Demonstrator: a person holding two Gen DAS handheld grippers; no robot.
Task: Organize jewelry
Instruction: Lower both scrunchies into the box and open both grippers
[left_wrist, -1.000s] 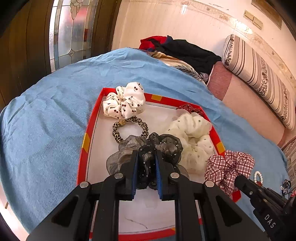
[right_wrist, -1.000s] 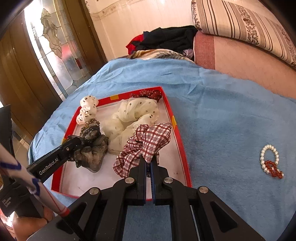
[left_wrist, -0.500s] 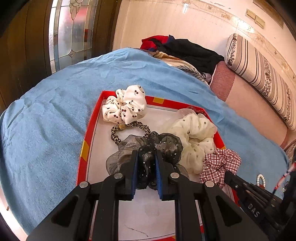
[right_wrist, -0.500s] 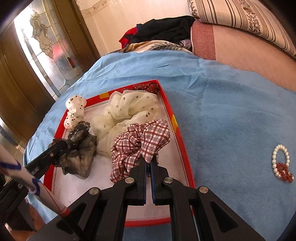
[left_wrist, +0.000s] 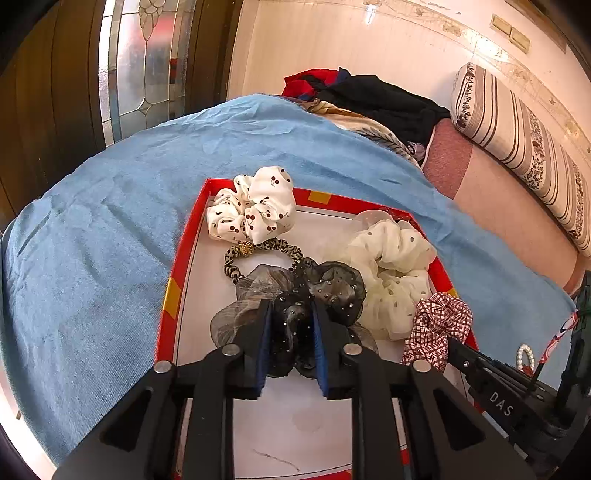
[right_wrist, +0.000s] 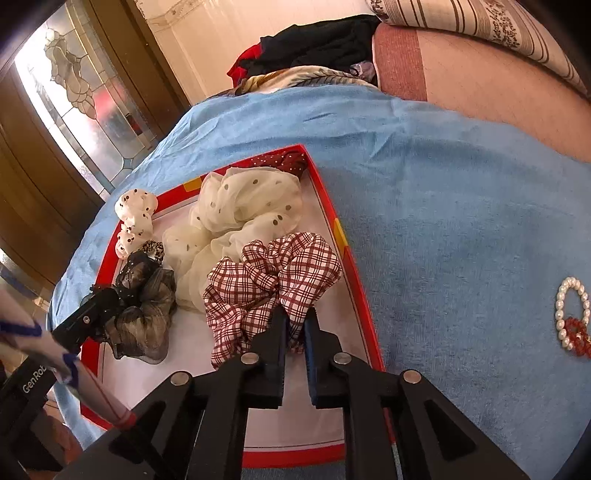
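Left gripper (left_wrist: 291, 325) jaws just eased wider, black scrunchie (left_wrist: 317, 291) between them. Right gripper (right_wrist: 295, 332) likewise, around plaid scrunchie (right_wrist: 273, 273). Both inside tray (right_wrist: 354, 280).

Tray (right_wrist: 364, 325): glossy red rim, smooth white matt floor. Black scrunchie (left_wrist: 325, 291): sheer gauzy cloth, tiny studs. Cream scrunchie (right_wrist: 236, 221): translucent dotted chiffon. Plaid scrunchie (right_wrist: 273, 273): matt woven cloth. Blanket (right_wrist: 461, 206): blue, napped, rough. Pearl bracelet (right_wrist: 569, 314): glossy beads
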